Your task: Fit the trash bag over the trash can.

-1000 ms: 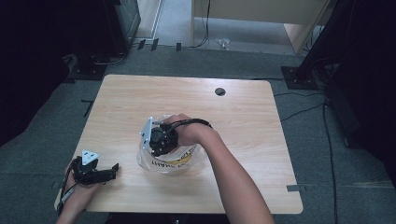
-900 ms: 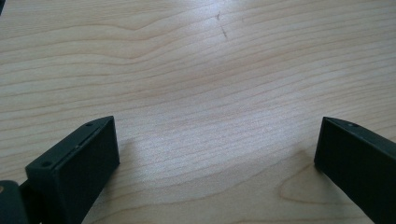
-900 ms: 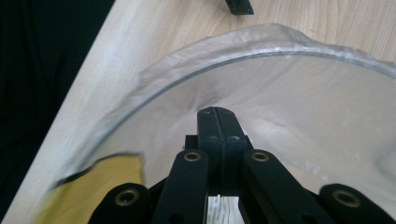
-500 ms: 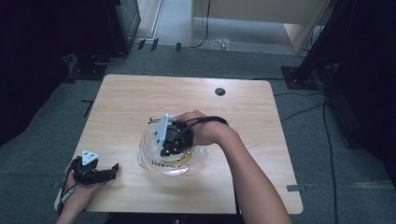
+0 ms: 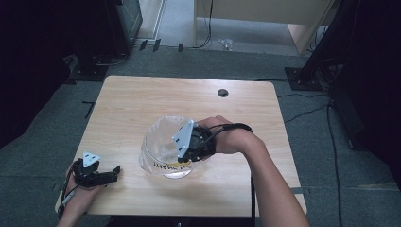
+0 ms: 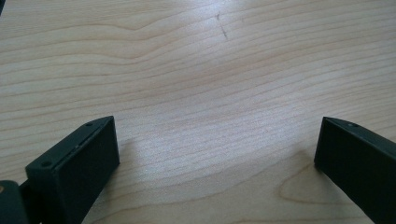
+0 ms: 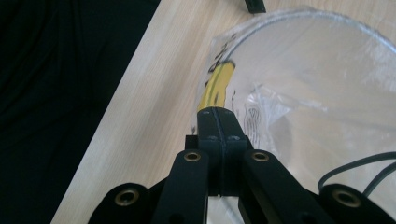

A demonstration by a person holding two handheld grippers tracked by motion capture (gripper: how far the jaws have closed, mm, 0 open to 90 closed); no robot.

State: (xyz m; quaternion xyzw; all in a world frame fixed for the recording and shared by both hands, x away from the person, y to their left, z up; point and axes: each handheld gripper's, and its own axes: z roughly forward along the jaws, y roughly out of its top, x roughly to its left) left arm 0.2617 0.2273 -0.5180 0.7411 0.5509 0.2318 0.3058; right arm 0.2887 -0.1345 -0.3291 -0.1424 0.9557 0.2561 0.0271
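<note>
Wooden table [image 5: 142, 104], one clear plastic bag [image 5: 161, 142], two tongs, right tongs [image 7: 218, 122] clamped on its edge, left tongs [image 6: 215, 154] spread wide.

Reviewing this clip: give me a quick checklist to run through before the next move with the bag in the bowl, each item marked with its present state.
1. Right tongs shut on the clear plastic bag: ok, jaws together at its yellow-printed edge.
2. Bag lining the clear bowl: ok, it drapes inside and over the rim.
3. Bowl standing flat on the wooden table: cannot tell.
4. Left tongs open and free: ok, bare wood between the jaws.
5. Left tongs near enough to steady the bowl: not ok, they rest apart, near the table's near left corner.
</note>
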